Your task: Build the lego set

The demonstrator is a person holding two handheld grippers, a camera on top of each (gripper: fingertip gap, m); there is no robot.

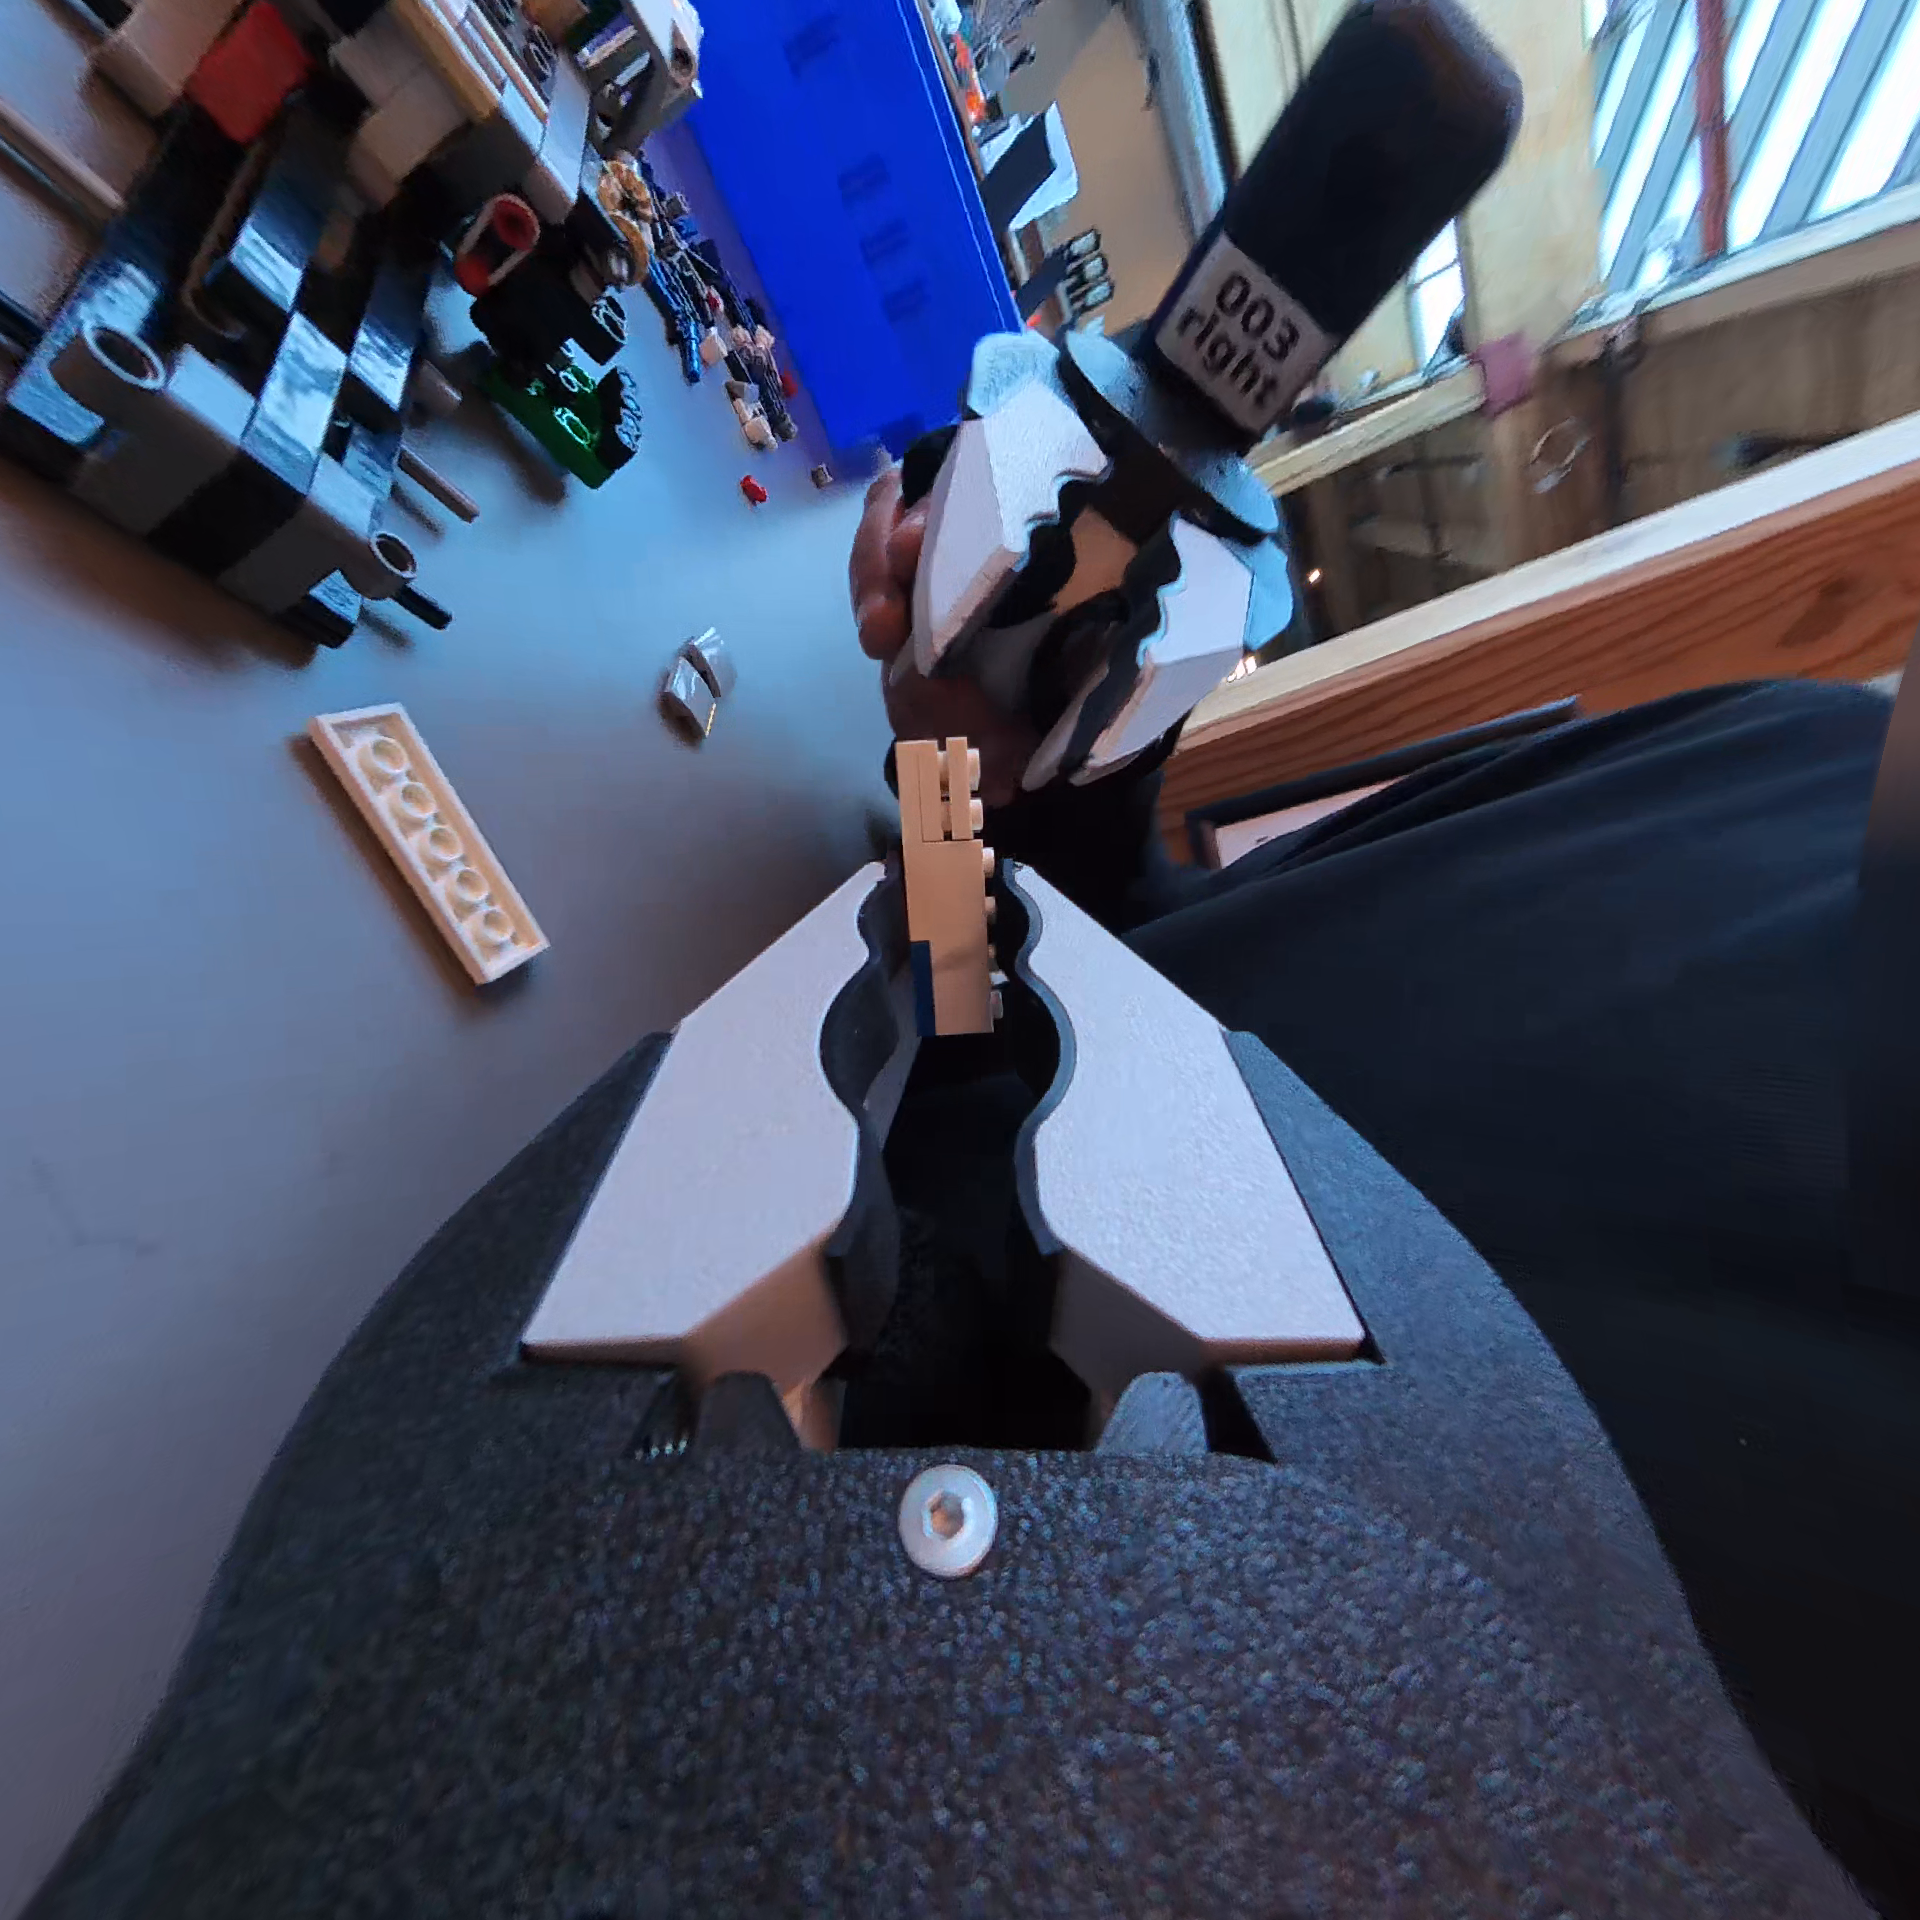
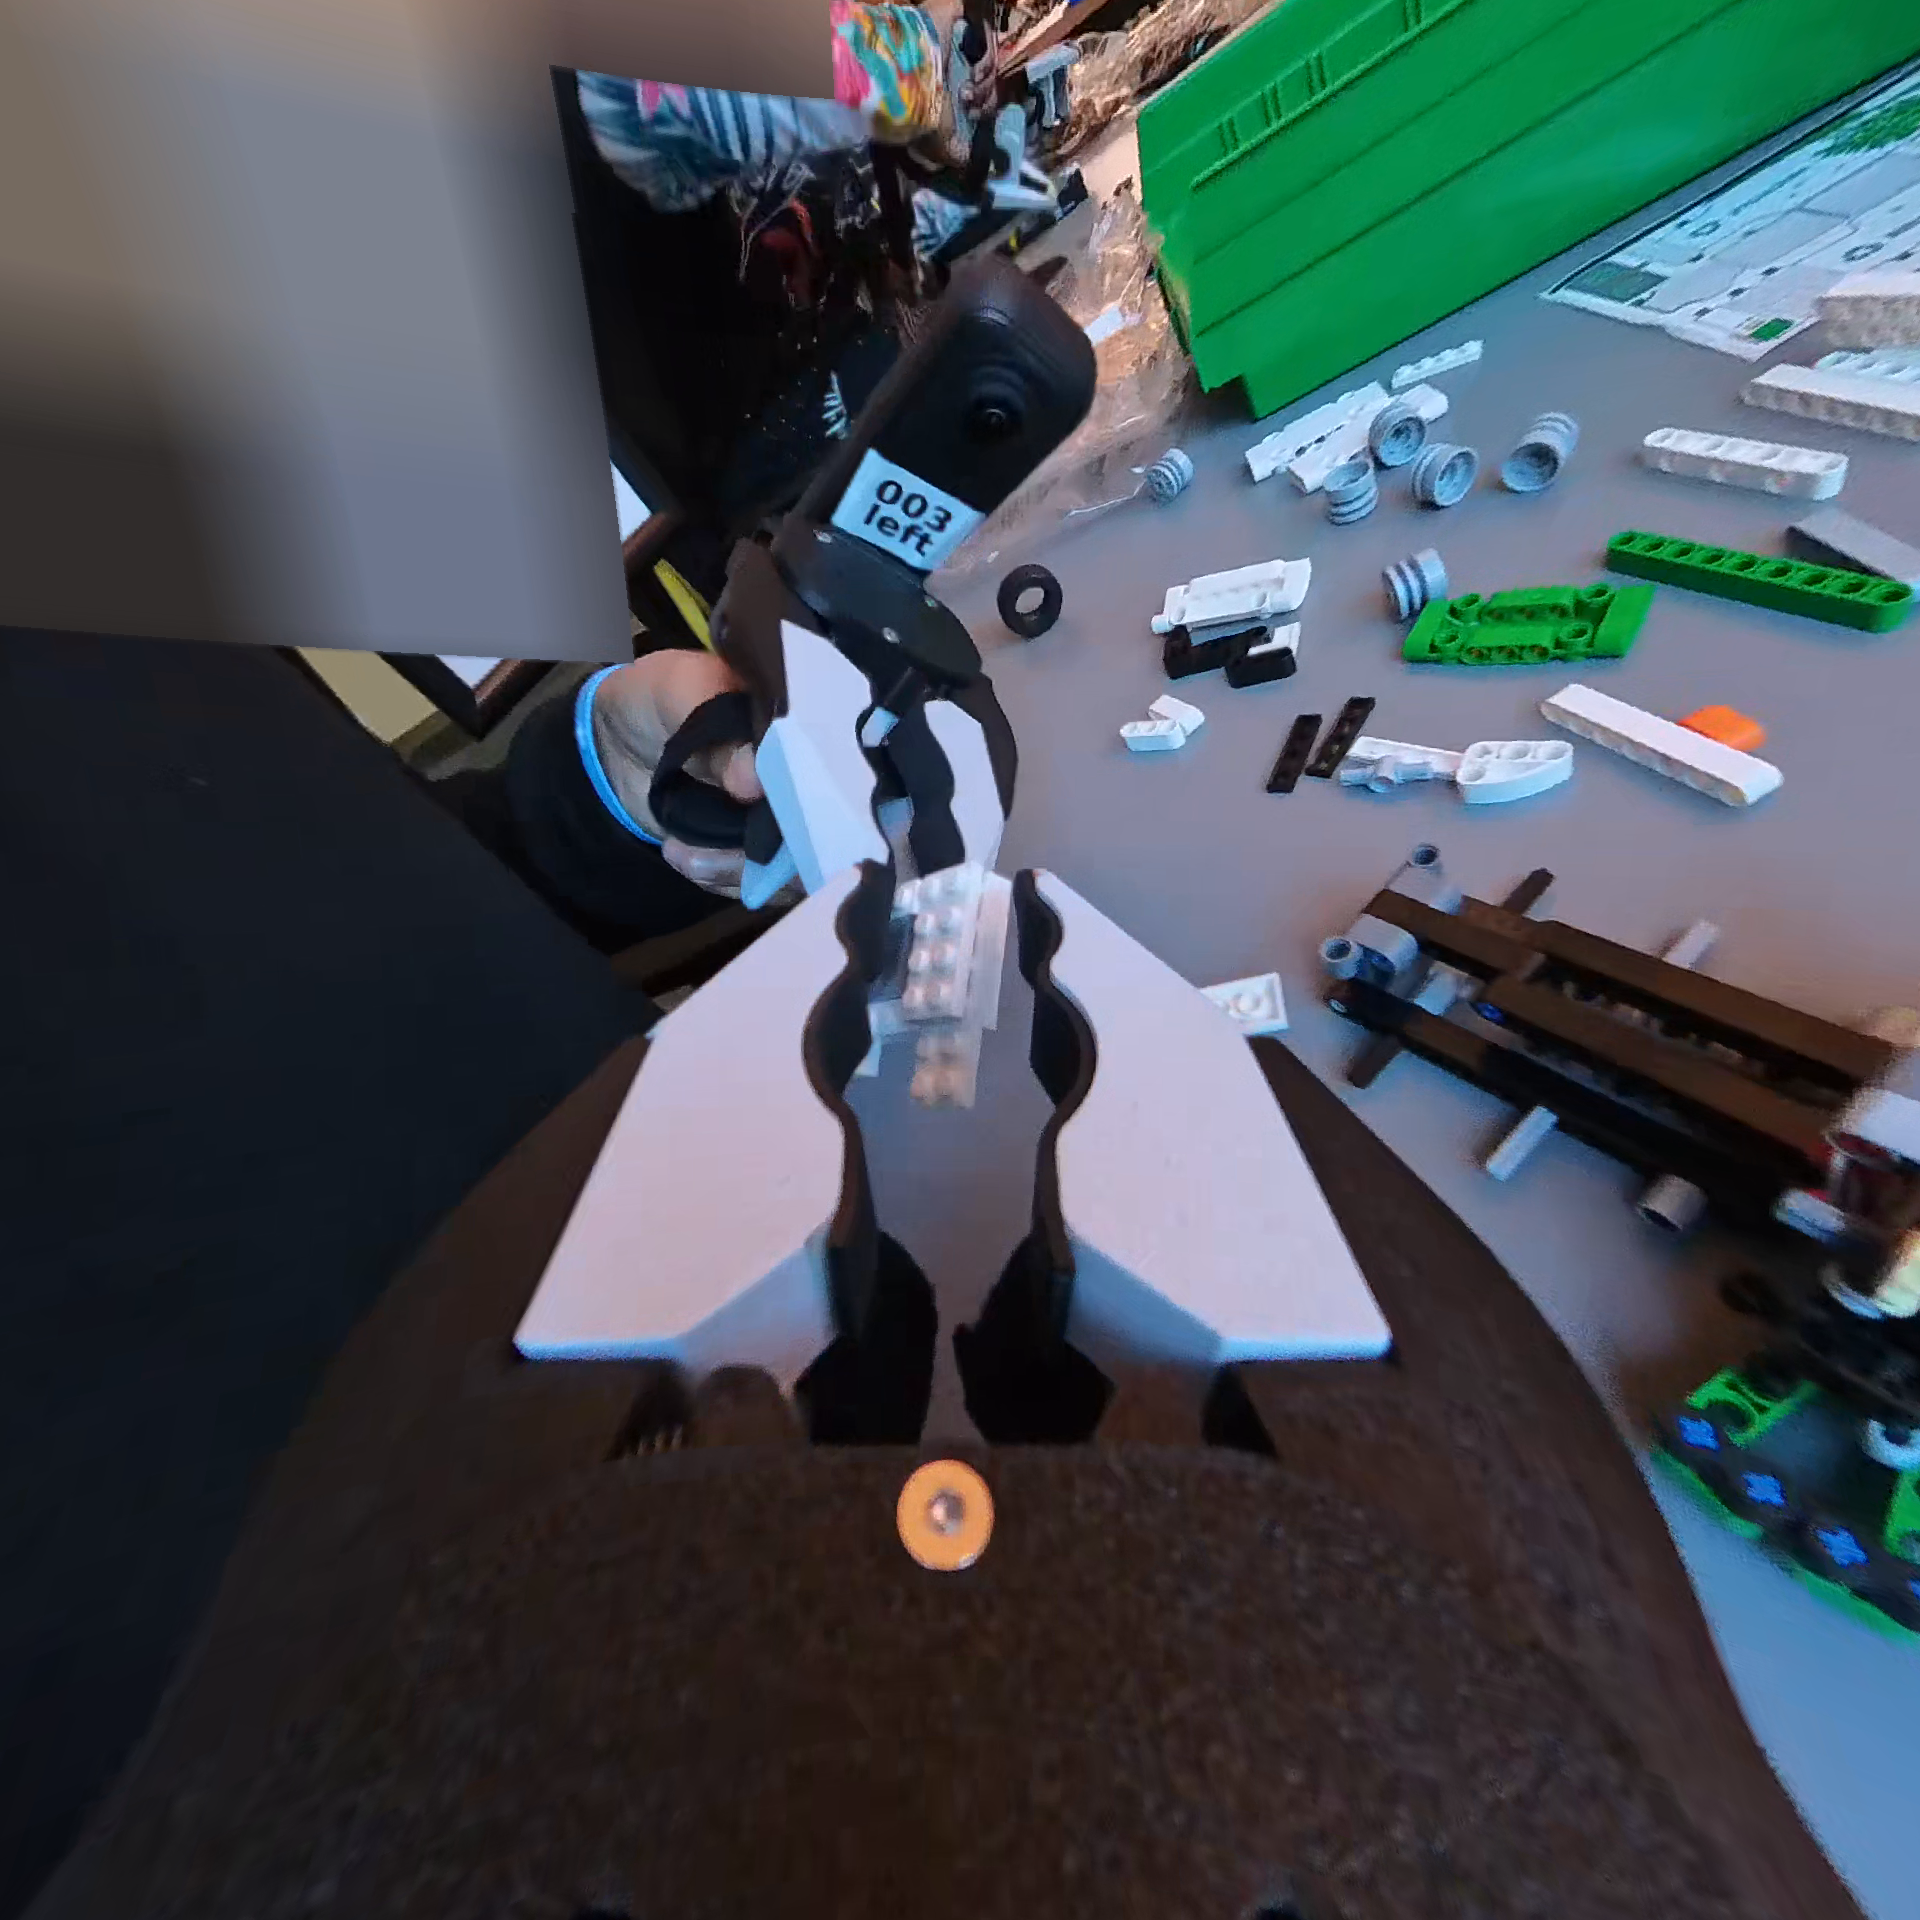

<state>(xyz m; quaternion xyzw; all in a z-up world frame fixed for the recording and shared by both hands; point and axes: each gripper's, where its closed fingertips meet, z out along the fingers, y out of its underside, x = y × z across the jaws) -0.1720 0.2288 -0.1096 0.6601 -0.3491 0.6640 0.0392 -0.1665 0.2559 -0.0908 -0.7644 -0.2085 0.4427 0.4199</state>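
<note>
The small plate assembly (image 1: 943,904) was held between the fingers of the left gripper (image 1: 948,883), raised above the table (image 1: 208,1091). The right gripper (image 1: 1049,665) was positioned just beyond it. On the table, a long plate (image 1: 428,840) was laid left of the assembly, with the chassis (image 1: 218,416) behind and a bin (image 1: 852,218) farther back.
</note>
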